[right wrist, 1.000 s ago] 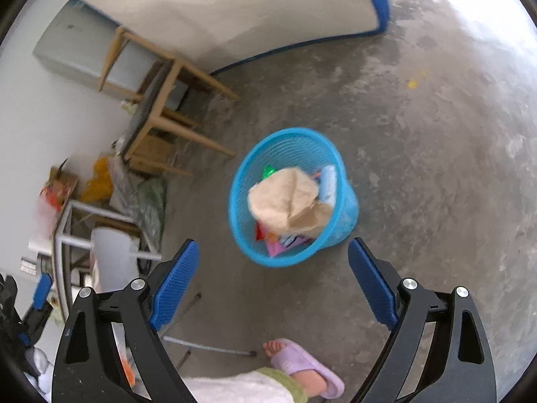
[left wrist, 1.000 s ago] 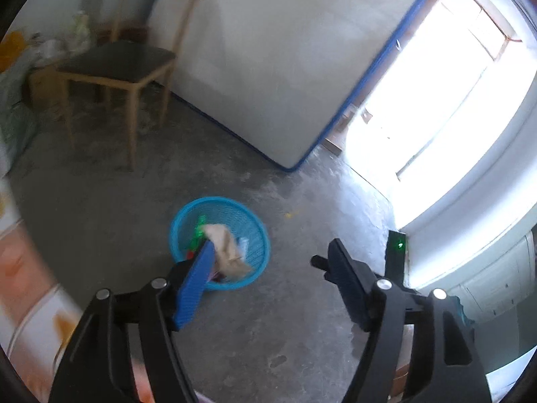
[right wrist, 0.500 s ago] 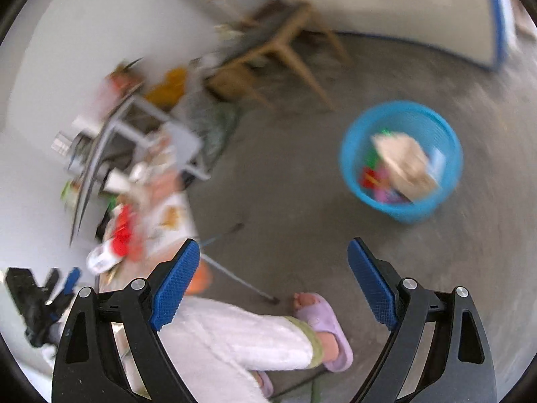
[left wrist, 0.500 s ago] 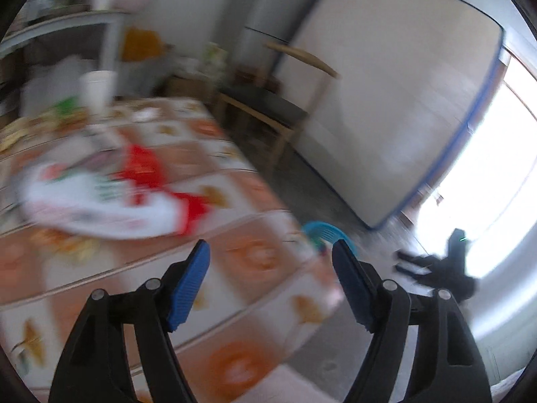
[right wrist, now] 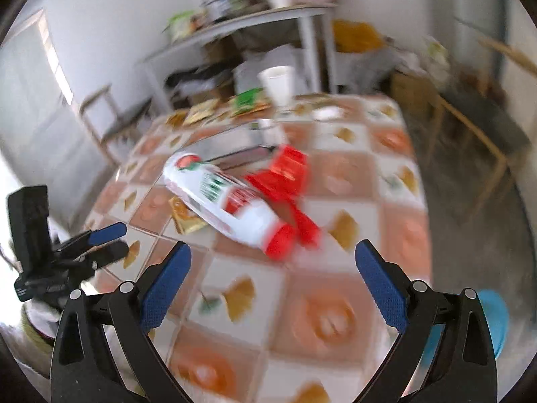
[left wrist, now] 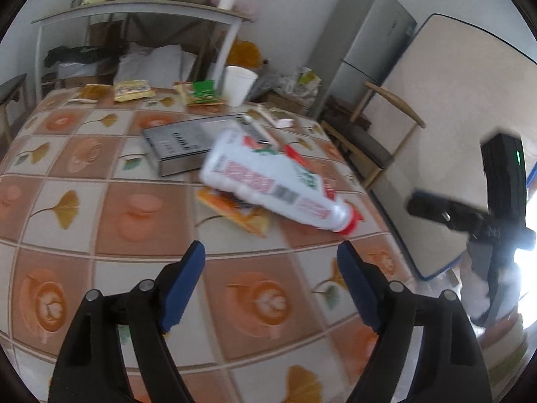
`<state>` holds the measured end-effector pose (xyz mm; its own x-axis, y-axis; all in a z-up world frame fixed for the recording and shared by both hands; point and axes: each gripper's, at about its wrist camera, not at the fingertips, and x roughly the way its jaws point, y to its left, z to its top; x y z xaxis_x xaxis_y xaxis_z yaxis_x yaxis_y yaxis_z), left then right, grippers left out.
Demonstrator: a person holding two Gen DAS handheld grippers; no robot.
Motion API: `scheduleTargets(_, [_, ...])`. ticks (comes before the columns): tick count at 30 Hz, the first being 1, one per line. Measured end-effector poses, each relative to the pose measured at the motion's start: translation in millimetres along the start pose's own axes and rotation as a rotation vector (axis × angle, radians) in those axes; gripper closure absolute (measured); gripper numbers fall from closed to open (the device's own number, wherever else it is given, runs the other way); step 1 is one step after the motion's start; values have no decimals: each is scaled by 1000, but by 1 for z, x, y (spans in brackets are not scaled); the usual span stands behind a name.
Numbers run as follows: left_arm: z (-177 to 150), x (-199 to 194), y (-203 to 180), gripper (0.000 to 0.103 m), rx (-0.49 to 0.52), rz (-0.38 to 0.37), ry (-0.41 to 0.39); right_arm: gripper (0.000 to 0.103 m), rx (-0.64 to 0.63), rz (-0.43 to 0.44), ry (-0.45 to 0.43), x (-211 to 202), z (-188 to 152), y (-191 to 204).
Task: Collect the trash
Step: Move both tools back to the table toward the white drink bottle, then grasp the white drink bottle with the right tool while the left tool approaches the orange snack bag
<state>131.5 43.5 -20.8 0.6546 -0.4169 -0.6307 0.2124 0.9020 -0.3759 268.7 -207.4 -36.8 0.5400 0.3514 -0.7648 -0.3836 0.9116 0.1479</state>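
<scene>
both tools hung empty over the counter, which was spread with a tiled cloth of orange cups and ginkgo leaves. the left tool had its blue pads apart and widening, nothing between them; the right tool stood very wide, also spreading, also with nothing in it.

plenty of trash was left, as far as i could judge. a white plastic bottle with a red cap lay on its side near the counter's middle, resting partly on an orange wrapper, with a red packet just beside it. further back sat a white paper cup, a green packet, a yellow packet and a grey flat box. the blue basket showed only as a sliver on the floor at the right edge of the right tool's view, so what it held could not be seen. the bottle looked the likeliest next pick, being nearest both tools.

the right view was badly smeared, so labels and small scraps were unreadable. the shelf behind was cluttered beyond telling.
</scene>
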Motion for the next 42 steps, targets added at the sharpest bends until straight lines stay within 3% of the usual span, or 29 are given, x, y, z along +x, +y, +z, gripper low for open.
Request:
scheduleTargets(3, [-2,5,14,24,-15,23,6,9,-105,1,37,28,18,23])
scheduleTargets(10, [-6,13,34,24,-49,12,29,23,-253,-49,163,83,39,49])
scheduleTargets(14, [-7,11,39,24,-59,11,23,36,-323,-87,216,89,31,64])
scheduleTargets(18, [-7,10,46,24,-81,19,23,46,-386,-179,195,85,21,81])
scheduleTargets(24, [-7,4,49,24,-95,32,15,59,-239,-176,191,65,13,72])
scheduleTargets(33, [8,16,40,24,-90,38,25,59,-27,-81,205,33,-22,50])
scheduleTargets(37, [12,26,34,24,-73,42,45,54,43,-39,207,23,-33,42])
scheduleTargets(39, [13,30,32,26,-70,47,56,42,63,-16,205,24,-33,38])
scheduleTargets(42, [16,37,32,32,-74,51,69,40,50,-16,208,31,-31,38])
